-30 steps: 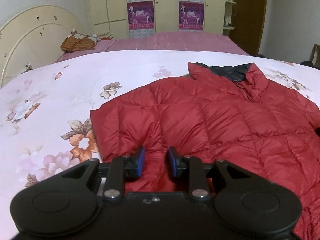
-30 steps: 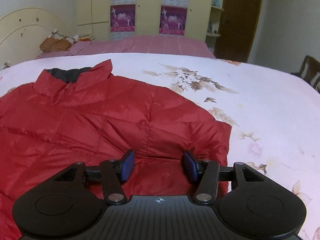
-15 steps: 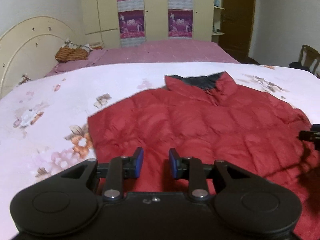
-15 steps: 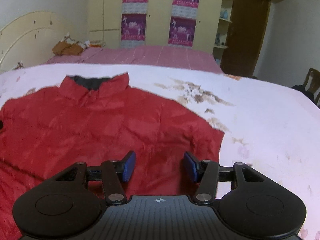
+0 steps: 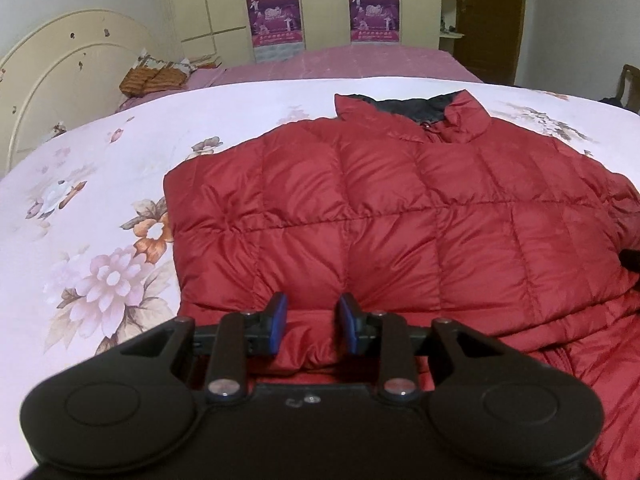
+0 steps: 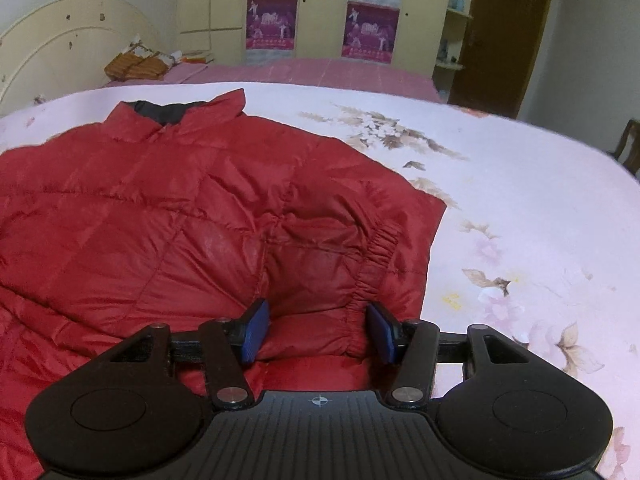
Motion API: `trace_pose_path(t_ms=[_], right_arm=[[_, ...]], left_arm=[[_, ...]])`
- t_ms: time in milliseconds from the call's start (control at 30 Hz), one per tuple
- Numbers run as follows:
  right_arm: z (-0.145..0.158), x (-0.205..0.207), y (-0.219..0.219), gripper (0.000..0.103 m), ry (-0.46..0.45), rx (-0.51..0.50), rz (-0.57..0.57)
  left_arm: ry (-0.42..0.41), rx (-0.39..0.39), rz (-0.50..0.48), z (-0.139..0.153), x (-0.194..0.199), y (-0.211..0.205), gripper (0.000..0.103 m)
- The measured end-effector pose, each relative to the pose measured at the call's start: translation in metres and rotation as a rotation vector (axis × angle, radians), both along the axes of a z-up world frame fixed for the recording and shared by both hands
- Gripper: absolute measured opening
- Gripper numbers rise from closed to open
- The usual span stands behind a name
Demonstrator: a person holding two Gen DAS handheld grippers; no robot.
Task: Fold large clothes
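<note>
Nearest in the left wrist view, the left gripper [image 5: 311,322] holds a bunched fold of the red quilted jacket [image 5: 400,216] between narrowly set blue pads. In the right wrist view, the right gripper [image 6: 318,334] stands wider, its pads clamped on a gathered part with an elastic-ruched edge [image 6: 370,264], which only this view shows. The jacket lies spread on a floral bedspread [image 5: 92,240]; its near hem is hidden behind both tools. Only the left view catches a dark object [image 5: 630,259] cut off at the right edge, hard to identify. Beyond lie a pink bed [image 6: 320,70], a cream headboard [image 5: 68,76] and a wardrobe with posters [image 6: 276,20].
</note>
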State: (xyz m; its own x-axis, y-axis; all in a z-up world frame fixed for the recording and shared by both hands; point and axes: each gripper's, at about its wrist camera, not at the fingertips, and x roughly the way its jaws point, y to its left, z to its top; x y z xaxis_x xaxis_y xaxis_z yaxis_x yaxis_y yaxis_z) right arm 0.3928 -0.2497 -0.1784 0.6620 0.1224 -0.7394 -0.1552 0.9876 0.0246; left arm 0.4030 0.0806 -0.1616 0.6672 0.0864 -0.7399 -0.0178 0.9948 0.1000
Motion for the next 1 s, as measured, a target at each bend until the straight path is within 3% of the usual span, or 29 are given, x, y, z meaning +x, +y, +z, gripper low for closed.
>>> trace_pose_path(t_ms=[133,233,267,300,567,1000], right_arm=[[0.011,0.001,-0.001,0.055,0.018,0.003,0.011],[0.024,-0.01,-0.002,0.078,-0.014,0.027,-0.004],[0.029,-0.015,-0.001,0.079,-0.03,0.032,-0.002],[0.034,-0.022,0.0,0.079,-0.043,0.031,0.006],[0.057,-0.082,0.014,0.079,-0.07,0.033,0.018],[0.053,-0.189,0.033,0.079,-0.019,-0.013,0.018]], left_arm=[[0.01,0.015,0.01,0.006,-0.002,-0.002,0.035],[-0.006,0.017,0.021,0.015,-0.01,-0.002,0.063],[-0.016,0.015,0.019,0.019,-0.015,-0.003,0.071],[-0.024,0.013,0.011,0.023,-0.019,-0.004,0.073],[-0.023,-0.041,-0.084,0.039,-0.052,-0.013,0.078],[0.009,-0.066,-0.183,0.033,-0.156,-0.004,0.079]])
